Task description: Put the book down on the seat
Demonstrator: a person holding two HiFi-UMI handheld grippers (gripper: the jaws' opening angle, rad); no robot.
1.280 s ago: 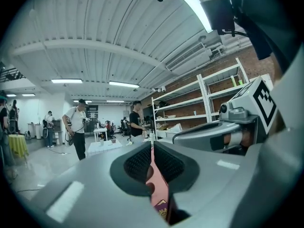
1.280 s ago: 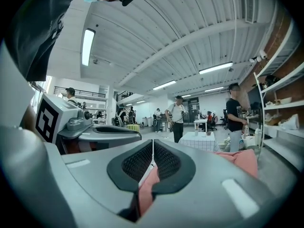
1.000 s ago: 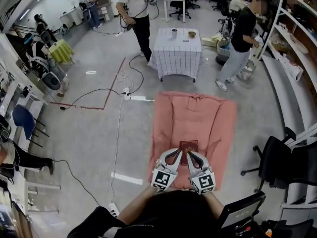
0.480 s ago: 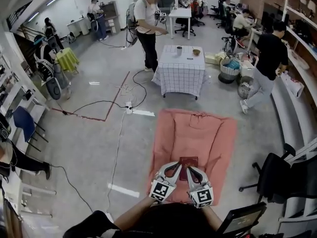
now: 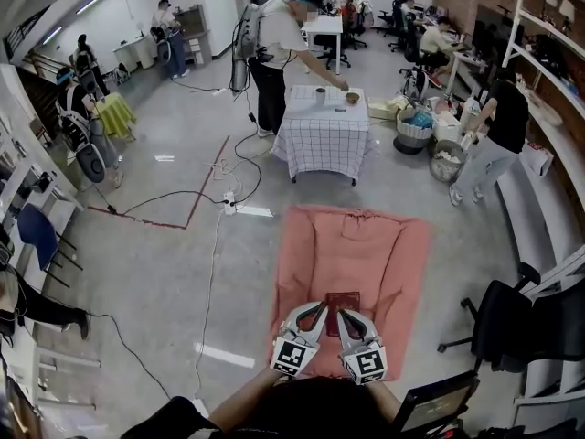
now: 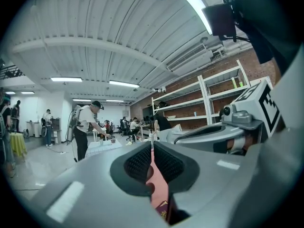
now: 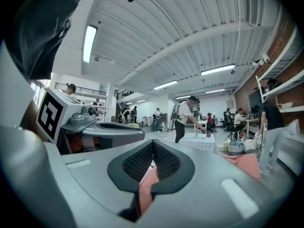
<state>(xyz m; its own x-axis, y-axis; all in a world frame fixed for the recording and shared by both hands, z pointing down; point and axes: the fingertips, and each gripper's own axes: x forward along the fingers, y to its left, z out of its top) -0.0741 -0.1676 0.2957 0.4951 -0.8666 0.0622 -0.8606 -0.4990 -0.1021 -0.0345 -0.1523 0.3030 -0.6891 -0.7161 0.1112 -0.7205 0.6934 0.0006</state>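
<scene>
A small dark red book (image 5: 345, 301) lies flat on the seat, which is draped in a salmon-pink cloth (image 5: 352, 240). In the head view my left gripper (image 5: 317, 308) and right gripper (image 5: 342, 315) sit side by side at the seat's near edge, their tips over the book's near part. Both are shut, with nothing clamped between the pads. In the left gripper view, the left gripper (image 6: 152, 148) shows the book's gold-stamped cover (image 6: 164, 209) and pink cloth below its closed jaws. Through the right gripper (image 7: 153, 146) only pink cloth (image 7: 146, 186) shows.
A small table with a checked cloth (image 5: 322, 128) stands beyond the seat, and a person (image 5: 274, 48) leans over it. Cables (image 5: 218, 210) run across the floor at left. A black office chair (image 5: 514, 323) and shelving (image 5: 548, 90) are at right.
Both grippers and the book have stayed put. The person at the checked table has bent over it, and the person at right has stepped away toward the shelves.
</scene>
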